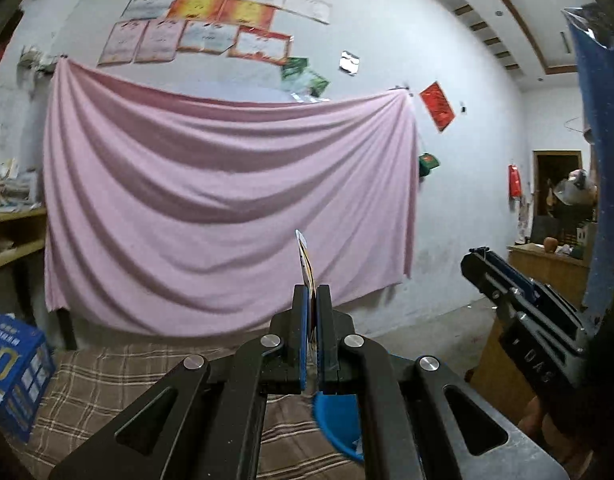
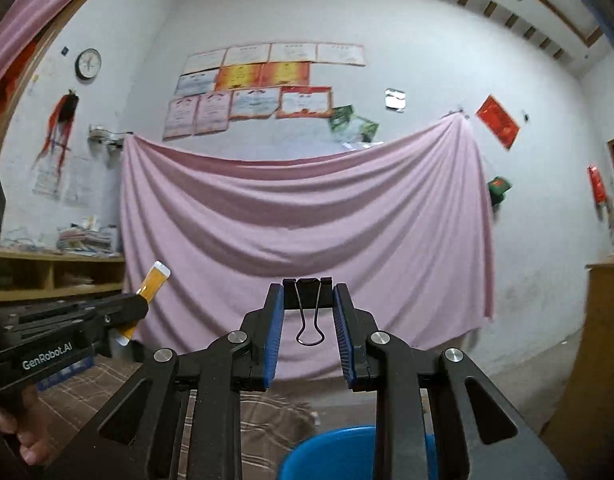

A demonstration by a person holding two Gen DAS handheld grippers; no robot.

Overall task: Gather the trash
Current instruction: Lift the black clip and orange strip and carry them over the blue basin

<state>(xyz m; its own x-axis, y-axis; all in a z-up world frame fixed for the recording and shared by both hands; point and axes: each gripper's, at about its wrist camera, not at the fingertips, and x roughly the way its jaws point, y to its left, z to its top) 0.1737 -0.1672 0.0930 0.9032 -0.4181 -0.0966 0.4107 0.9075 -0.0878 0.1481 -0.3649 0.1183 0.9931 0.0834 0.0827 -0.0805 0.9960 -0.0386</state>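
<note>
The orange packet is a thin, flat sachet, seen edge-on between the closed left tongs, which pinch it low down so that most of it sticks up past the tips. It looks very light and limp, with a slick printed skin; a grip on its flat faces near the middle should hold it, while a grip at a corner would probably let it slide out.

The black binder clip sits between the blue pads of the right tongs, which press on its folded body, its wire handle hanging toward the camera. It is small, stiff and springy, so the hard body is the safe place to take it; the loop would likely swivel.

Below both tongs lies a blue basin beside a plaid cloth, probably where the trash goes. Behind hangs a pink sheet.
</note>
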